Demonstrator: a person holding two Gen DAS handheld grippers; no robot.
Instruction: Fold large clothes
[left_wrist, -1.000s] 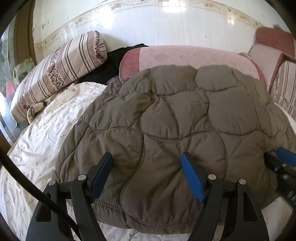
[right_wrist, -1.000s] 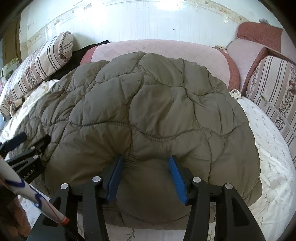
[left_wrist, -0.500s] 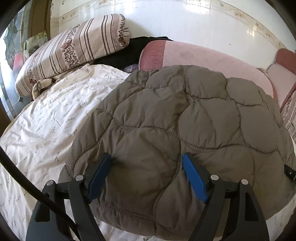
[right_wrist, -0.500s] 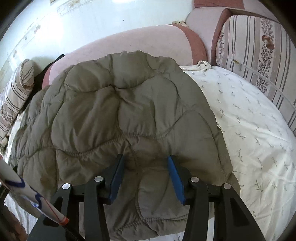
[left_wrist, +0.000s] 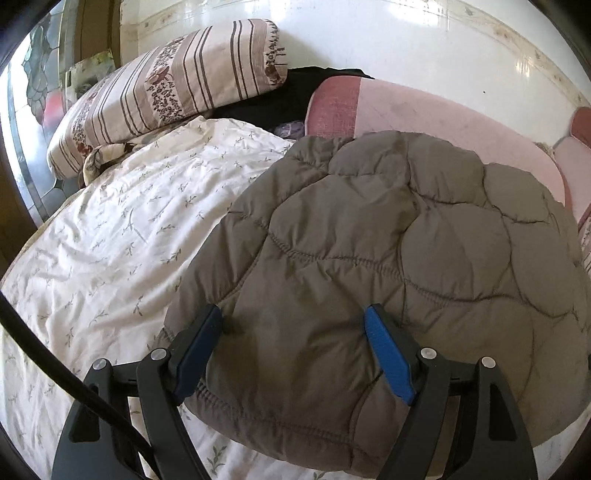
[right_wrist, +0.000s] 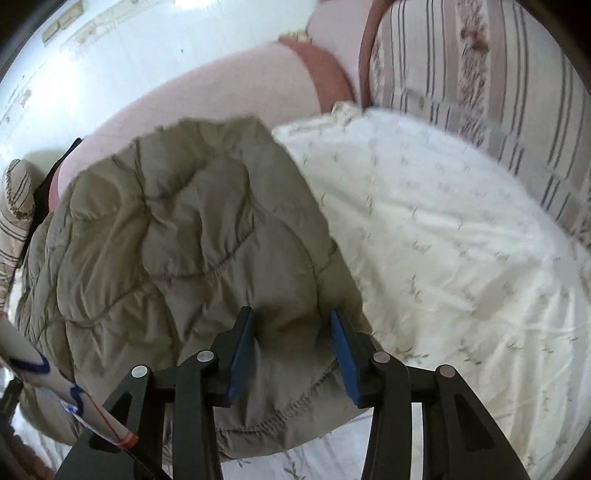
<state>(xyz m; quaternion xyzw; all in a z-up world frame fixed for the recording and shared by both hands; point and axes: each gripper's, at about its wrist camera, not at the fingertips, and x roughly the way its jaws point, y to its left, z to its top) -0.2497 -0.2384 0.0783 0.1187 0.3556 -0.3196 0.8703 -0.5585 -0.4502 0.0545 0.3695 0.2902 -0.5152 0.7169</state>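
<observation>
Working on a grey-brown quilted jacket (left_wrist: 388, 229), lying in a thick, puffy heap on the white flowered sheet (left_wrist: 129, 229), its far edge reaching the pink cushion (left_wrist: 424, 114) by the wall. Approaching the near stitched hem (right_wrist: 273, 417) from both sides: left gripper (left_wrist: 291, 314) at the left part of the hem, right gripper (right_wrist: 291, 315) at the right corner, close to the bare sheet on that side.

Right gripper: pinching a fold of the padding between the blue pads, the jaws about half closed, the cloth dimpled between them and the hem hanging a little above the sheet. Left gripper: standing wide, a broad bulge of jacket filling the gap and touching both pads; not possible to tell whether squeezing it or only resting around it.

Probably preparing to carry the near edge over toward the far edge, for folding the jacket in half. For doing this well:
- closing the left side firmly on the padding first, because slippery, springy filling is likely to escape from a loose hold;
- lifting both corners to the same height, so as not to twist the hem;
- moving both hands forward together, pulling slightly apart to avoid a sag in the middle;
- laying the edge down flat, then pressing, since trapped air is likely to push the fold open.
</observation>
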